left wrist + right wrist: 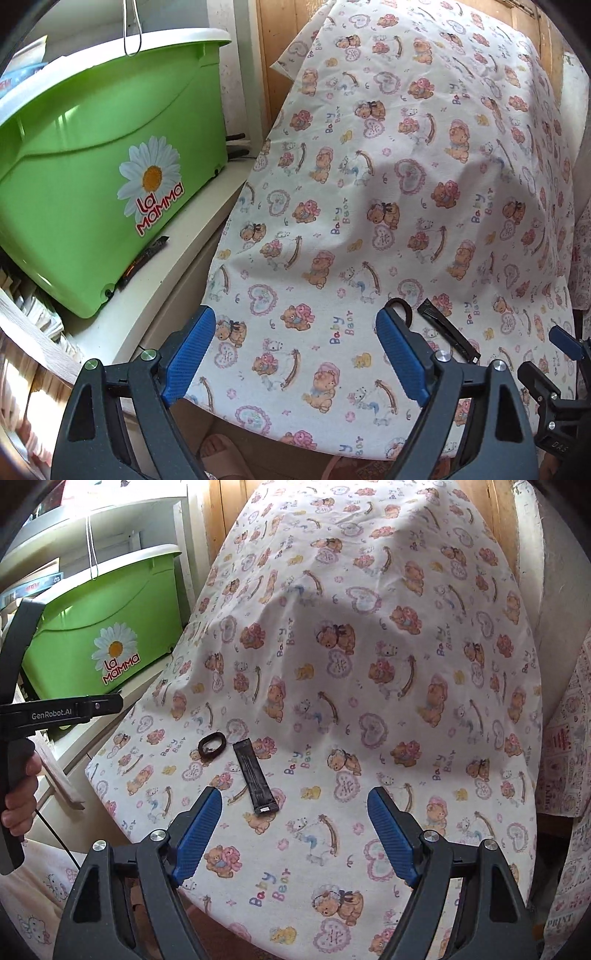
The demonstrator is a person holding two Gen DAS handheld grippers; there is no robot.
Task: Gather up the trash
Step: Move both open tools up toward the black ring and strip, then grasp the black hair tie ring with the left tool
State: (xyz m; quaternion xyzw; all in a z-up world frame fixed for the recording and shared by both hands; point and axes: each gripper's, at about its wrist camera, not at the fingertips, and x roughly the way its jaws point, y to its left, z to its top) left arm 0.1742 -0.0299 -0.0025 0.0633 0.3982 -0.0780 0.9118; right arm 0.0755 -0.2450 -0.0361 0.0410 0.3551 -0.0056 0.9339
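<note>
My right gripper (294, 834) fills the bottom of its view with the blue pads spread wide and nothing between them but printed cloth (369, 657). Just above the left pad, a little left of the frame's centre, lies the wrapper (255, 775), a dark flat strip with one pale end toward me, flat on the cloth. Beside it, to its upper left and not touching it, sits the hair tie (212, 745), a dark loop.

My left gripper (295, 354) is released too, pads far apart over bare cloth at the bottom of its frame. In that view the wrapper (448, 330) lies to the right of the right pad, outside the jaws, in the lower right of the picture. The hair tie (400, 308) peeks out just behind that pad's tip, partly hidden.

The green tub (107, 162) with the daisy sticker stands in the upper left of both views, on a white shelf (173, 258) beside the cloth's edge. At the left edge of the right view my hand (18, 794) grips the left tool's black handle. In the left view's lower right corner part of the right tool shows. A foot in a pale slipper (221, 454) shows at the bottom edge under the cloth.
</note>
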